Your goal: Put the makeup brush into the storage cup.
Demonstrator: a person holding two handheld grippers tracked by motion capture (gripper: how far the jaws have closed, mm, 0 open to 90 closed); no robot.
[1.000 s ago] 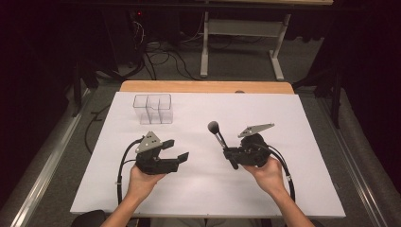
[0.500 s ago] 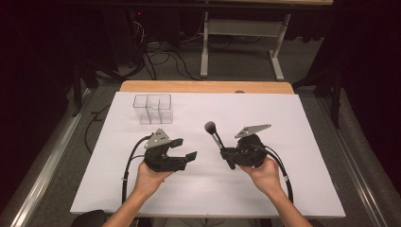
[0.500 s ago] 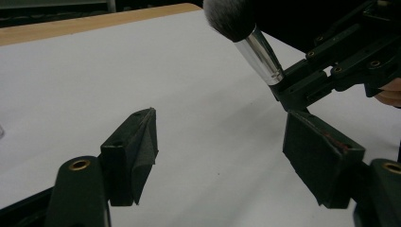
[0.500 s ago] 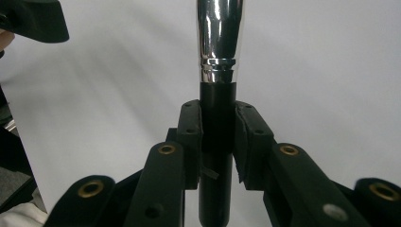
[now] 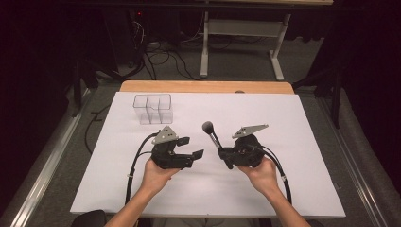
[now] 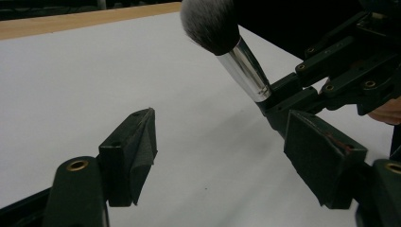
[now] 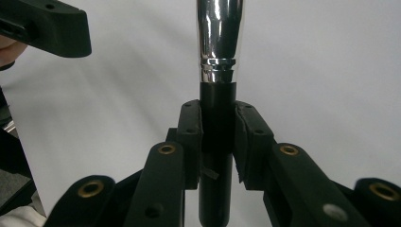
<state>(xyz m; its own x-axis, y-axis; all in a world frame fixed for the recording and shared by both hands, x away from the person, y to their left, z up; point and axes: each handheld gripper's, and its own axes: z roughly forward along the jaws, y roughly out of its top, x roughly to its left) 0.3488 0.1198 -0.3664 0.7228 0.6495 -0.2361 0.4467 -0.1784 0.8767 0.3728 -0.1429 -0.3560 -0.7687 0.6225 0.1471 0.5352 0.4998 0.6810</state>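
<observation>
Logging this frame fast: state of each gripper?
Left gripper: open, holding nothing.
Right gripper: shut on the makeup brush handle.

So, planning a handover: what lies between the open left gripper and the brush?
Nothing but bare white table cover. In the high view the left gripper and the makeup brush, held by the right gripper, stand apart.

Black tongs [image 5: 191, 148], brass screws, grey plates.
</observation>
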